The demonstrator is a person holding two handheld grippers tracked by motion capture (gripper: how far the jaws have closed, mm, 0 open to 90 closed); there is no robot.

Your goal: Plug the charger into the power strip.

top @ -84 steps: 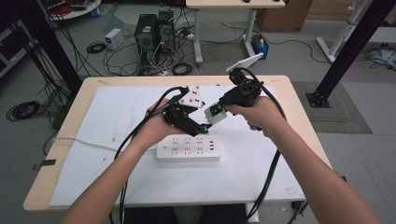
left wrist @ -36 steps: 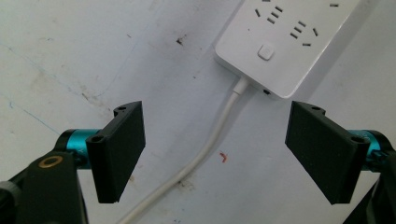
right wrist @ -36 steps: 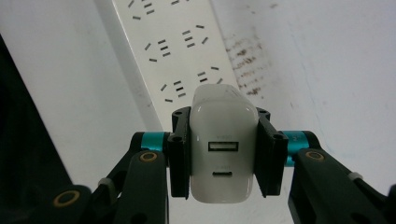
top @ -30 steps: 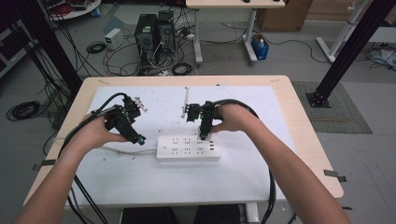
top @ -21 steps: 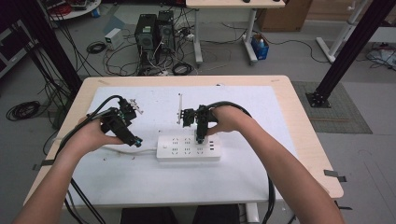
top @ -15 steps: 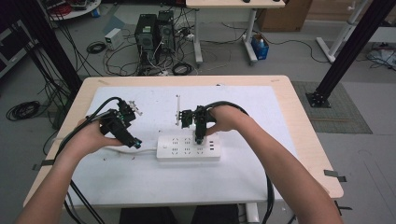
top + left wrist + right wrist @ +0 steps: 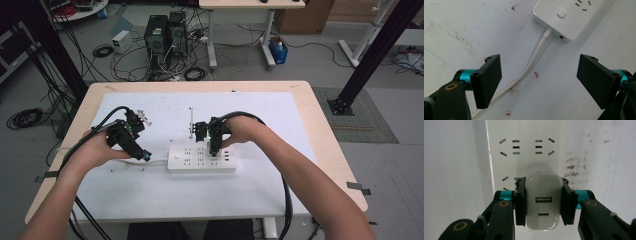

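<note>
White glossy rounded charger [image 7: 544, 202] sat on the flat white plastic power strip [image 7: 200, 159], pinched by the right hand-held gripper [image 7: 544, 203]. Left hand-held gripper [image 7: 539, 80] hung spread over the strip's smooth round cord [image 7: 534, 60] on the scuffed white bench [image 7: 280, 200].

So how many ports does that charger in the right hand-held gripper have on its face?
2: on the white charger, a rectangular USB port above, a smaller oval port below it. Other faces are hidden.
</note>
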